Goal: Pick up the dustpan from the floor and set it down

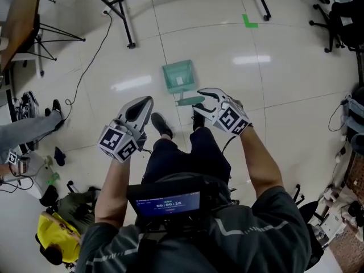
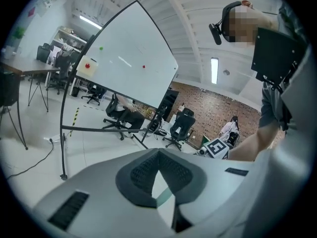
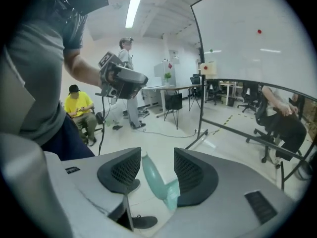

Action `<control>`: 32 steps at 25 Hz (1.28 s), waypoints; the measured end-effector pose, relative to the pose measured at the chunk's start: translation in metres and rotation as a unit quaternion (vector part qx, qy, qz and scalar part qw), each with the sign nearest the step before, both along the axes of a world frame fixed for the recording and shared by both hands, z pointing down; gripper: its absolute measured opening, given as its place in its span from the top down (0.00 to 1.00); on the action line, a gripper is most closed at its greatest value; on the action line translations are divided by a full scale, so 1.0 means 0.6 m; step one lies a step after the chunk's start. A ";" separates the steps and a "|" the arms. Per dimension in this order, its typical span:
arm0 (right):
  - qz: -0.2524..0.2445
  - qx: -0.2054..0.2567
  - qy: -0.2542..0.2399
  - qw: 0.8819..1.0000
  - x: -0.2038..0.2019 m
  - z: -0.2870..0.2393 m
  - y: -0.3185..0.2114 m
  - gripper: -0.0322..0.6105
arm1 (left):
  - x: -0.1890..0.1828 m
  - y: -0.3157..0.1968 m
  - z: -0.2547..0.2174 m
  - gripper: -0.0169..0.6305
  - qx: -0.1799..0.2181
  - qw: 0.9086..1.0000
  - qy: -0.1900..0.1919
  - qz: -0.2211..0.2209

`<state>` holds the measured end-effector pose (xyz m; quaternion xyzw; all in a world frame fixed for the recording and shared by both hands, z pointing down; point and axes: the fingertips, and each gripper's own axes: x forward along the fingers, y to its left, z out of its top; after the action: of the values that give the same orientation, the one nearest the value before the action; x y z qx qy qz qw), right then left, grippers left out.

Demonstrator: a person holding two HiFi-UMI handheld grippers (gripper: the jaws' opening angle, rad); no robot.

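A teal dustpan [image 1: 180, 77] lies flat on the pale floor, its handle [image 1: 190, 100] pointing toward my feet. My right gripper [image 1: 203, 101] hovers above the handle's end with its jaws open. In the right gripper view the handle [image 3: 152, 178] shows between the pads of the right gripper [image 3: 157, 157], lower down and untouched. My left gripper [image 1: 148, 103] hangs to the left of the dustpan, apart from it. In the left gripper view the tips of the left gripper [image 2: 158, 153] meet, with nothing held; a teal sliver [image 2: 165, 196] shows through the gap below them.
My shoes [image 1: 161, 124] stand just short of the dustpan. A whiteboard stand's black legs [image 1: 128, 24] and a cable [image 1: 91, 61] lie beyond on the left. A green tape mark [image 1: 249, 21] is far ahead. A seated person in yellow [image 1: 54, 238] and another's legs [image 1: 28, 128] are at left.
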<state>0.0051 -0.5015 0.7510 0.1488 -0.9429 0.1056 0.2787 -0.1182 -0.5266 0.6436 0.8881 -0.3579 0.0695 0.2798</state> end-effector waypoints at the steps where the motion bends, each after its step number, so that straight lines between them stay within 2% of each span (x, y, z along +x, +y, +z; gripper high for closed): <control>1: 0.009 0.006 -0.011 1.000 0.002 -0.050 -0.004 0.60 | -0.002 0.005 -0.038 0.93 0.005 1.000 0.000 -0.003; 4: 0.029 0.029 -0.049 0.998 -0.002 -0.213 -0.005 0.60 | -0.014 0.031 -0.155 0.93 0.024 1.000 0.006 -0.008; 7: 0.037 0.086 -0.078 0.993 -0.015 -0.378 -0.020 0.60 | -0.029 0.045 -0.275 0.93 0.062 0.998 0.028 -0.017; 10: 0.053 0.136 -0.113 0.983 -0.028 -0.535 -0.013 0.67 | -0.047 0.072 -0.394 0.93 0.101 0.993 0.046 -0.029; 13: 0.065 0.155 -0.185 0.968 -0.030 -0.673 0.012 0.68 | -0.063 0.097 -0.493 0.93 0.139 0.988 0.044 -0.044; 16: 0.095 0.168 -0.240 0.951 -0.028 -0.776 0.023 0.83 | -0.083 0.110 -0.567 0.93 0.172 0.983 0.040 -0.057; 17: 0.109 0.172 -0.244 0.948 -0.028 -0.797 0.019 0.91 | -0.088 0.114 -0.585 0.93 0.184 0.980 0.041 -0.060; 18: 0.115 0.175 -0.246 0.946 -0.029 -0.812 0.018 0.93 | -0.091 0.119 -0.599 0.93 0.195 0.978 0.044 -0.063; 22: 0.108 0.186 -0.246 0.945 -0.038 -0.848 0.024 0.93 | -0.094 0.141 -0.625 0.93 0.214 0.973 0.045 -0.074; 27: 0.109 0.191 -0.224 0.949 -0.039 -0.861 0.024 0.93 | -0.094 0.145 -0.652 0.93 0.224 0.970 0.037 -0.083; 32: 0.119 0.176 -0.223 0.952 0.004 -0.862 0.013 0.93 | -0.057 0.151 -0.678 0.93 0.233 0.967 0.027 -0.094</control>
<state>0.0074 -0.4935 0.2335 0.2792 -0.9601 0.0013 0.0165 -0.1523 -0.4361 0.2366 0.8927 -0.4386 -0.0666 0.0797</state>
